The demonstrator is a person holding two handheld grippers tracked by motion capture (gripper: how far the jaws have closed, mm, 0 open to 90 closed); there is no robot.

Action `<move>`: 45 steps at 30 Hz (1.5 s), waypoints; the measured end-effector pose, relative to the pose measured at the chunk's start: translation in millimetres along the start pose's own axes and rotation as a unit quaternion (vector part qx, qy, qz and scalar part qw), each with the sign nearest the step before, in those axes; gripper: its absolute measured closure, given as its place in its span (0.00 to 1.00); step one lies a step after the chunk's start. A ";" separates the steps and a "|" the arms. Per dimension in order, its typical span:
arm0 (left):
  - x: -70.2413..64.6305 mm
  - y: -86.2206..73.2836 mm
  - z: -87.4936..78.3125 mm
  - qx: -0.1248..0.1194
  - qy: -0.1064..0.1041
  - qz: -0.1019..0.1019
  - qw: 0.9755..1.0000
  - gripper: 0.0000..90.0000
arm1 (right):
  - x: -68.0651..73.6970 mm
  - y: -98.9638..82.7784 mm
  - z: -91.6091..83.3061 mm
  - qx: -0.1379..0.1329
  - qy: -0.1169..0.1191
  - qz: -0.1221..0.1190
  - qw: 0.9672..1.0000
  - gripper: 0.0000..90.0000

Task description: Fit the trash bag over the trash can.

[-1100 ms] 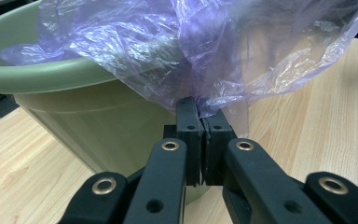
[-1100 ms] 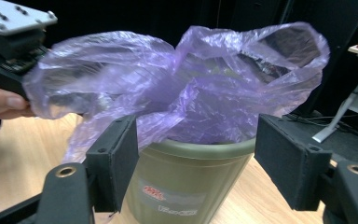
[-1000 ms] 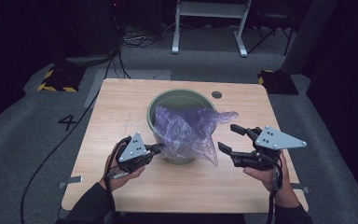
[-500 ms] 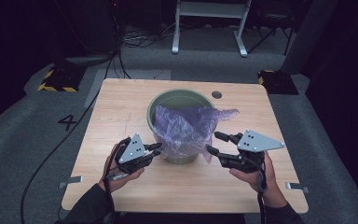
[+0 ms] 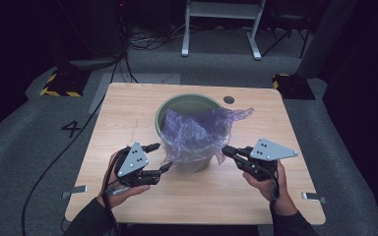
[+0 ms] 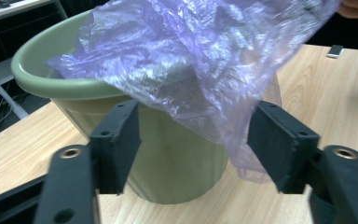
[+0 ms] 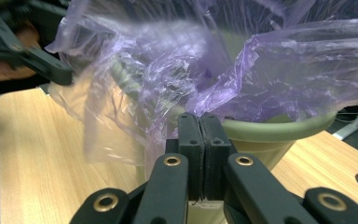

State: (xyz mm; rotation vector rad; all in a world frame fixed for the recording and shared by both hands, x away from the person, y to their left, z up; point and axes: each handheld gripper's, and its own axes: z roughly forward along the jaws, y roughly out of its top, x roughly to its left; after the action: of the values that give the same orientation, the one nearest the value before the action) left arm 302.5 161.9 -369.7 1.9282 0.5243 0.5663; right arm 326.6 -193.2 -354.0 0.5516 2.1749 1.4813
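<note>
Bag (image 7: 242, 79) pinched in right gripper (image 7: 199, 135)

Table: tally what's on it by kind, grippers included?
Bin: 1
Bag: 1
Grippers: 2, left open, right shut on the bag
Total: 4

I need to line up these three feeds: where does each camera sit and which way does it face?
High view: above the person's side, facing forward and down on the table; forearms, left gripper, right gripper.
Left gripper view: on that gripper, facing the green bin between open jaws.
Right gripper view: on that gripper, jaws pinching the purple bag.
All share bin and bag.
</note>
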 end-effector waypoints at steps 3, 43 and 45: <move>-1.2 6.4 -6.4 -0.007 -0.004 -0.002 1.000 0.27 | 0.1 -1.1 -0.5 0.000 -0.006 -0.005 1.000 0.99; -20.5 48.5 -5.1 -0.023 -0.050 0.076 0.996 0.20 | -11.0 -8.8 -6.5 0.008 -0.037 -0.004 0.999 0.99; -23.9 53.1 0.3 -0.011 -0.042 0.085 0.995 0.19 | -9.6 -7.0 -6.2 0.007 -0.036 -0.007 0.999 0.99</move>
State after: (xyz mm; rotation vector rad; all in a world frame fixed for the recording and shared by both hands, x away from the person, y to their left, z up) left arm 289.6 126.9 -325.0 1.9774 0.3012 0.5927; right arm 330.4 -205.6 -357.2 0.5856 2.1311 1.4177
